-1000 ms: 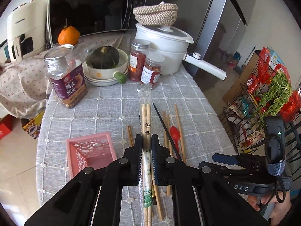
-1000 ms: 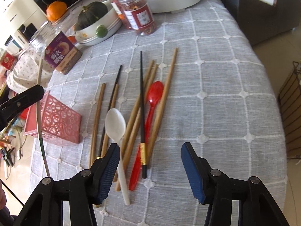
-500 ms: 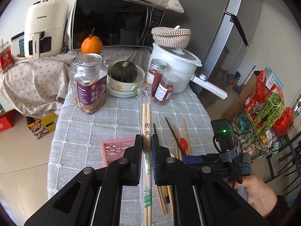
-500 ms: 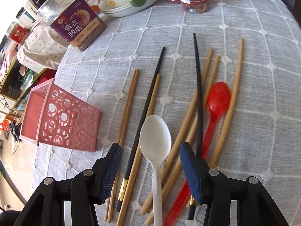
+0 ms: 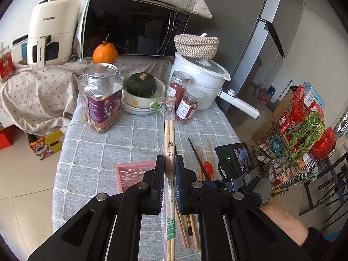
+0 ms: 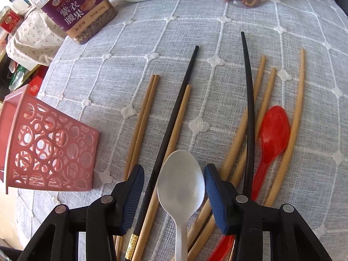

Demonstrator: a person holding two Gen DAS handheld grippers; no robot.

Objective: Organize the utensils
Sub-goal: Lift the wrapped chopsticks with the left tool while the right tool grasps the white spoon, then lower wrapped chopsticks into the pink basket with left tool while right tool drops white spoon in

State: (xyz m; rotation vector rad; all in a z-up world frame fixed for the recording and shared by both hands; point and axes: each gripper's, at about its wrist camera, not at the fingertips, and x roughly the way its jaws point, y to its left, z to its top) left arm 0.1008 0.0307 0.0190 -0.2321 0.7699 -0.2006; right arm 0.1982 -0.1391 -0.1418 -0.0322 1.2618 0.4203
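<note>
Tiled floor point(image 5: 19, 187); grey fridge point(image 5: 250, 32) behind table point(image 5: 104, 143); wire rack point(image 5: 293, 148) right.

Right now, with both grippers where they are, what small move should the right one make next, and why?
Probably close the right gripper on the white spoon: its open jaws straddle the spoon's bowl, while the left gripper is occupied, clamped on wrapped chopsticks.

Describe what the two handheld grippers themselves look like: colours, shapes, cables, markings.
Both are matte black plastic linkages with round silver pivot pins. The left gripper and right gripper have blue ribbed finger pads. On the right one sits a small black camera with a green light, a strap and black cable; the holder's forearm is bare with a dark cuff.
</note>
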